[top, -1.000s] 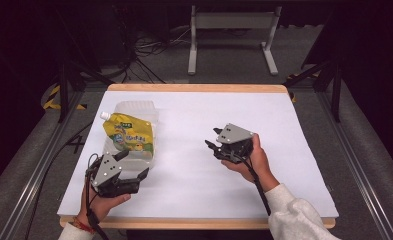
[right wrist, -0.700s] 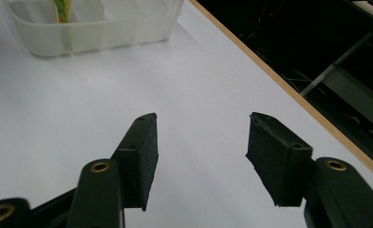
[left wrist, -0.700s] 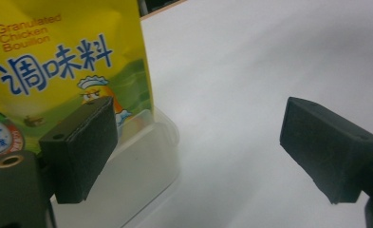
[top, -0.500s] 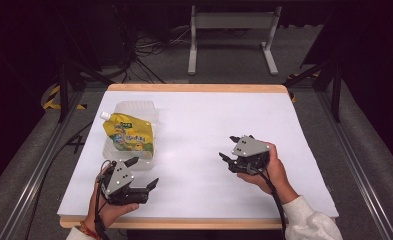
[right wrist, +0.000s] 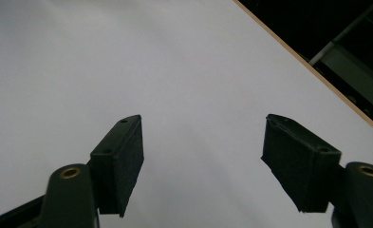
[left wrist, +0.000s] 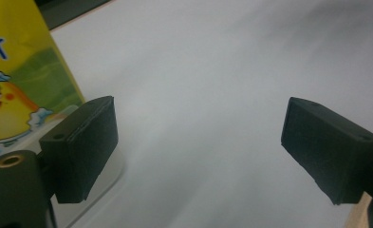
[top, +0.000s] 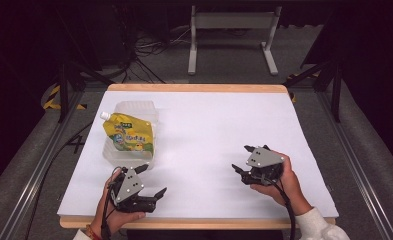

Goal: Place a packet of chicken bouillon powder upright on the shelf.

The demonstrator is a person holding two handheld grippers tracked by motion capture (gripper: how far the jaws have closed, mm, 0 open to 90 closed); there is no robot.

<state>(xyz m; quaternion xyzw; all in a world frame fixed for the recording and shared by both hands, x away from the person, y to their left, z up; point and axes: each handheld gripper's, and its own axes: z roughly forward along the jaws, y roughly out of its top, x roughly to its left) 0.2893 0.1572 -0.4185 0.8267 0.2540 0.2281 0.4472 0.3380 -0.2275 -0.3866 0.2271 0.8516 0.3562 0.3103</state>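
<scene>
pouch (top: 129, 134): we see it flat on a clear tray (top: 134, 109), table (top: 209, 130) far-left.
L gripper (top: 149, 180): just below tray, jaws wide, nothing in them.
R gripper (top: 243, 161): well apart at right, jaws just been opening, wide, empty.

My table (top: 209, 130) has a plain white top with a light wooden edge peeking out along the far side and the near side. It sits on grey carpet (top: 224, 60). Past the far edge there's a grey metal stand (top: 231, 30) with two legs and a crossbar, plus a messy tangle of dark cables (top: 149, 50) on the floor to its left. Metal rails (top: 34, 170) run along both sides of the table, and there's a bit of yellow-black hazard tape (top: 51, 97) on the left. Everything beyond is dark.
</scene>
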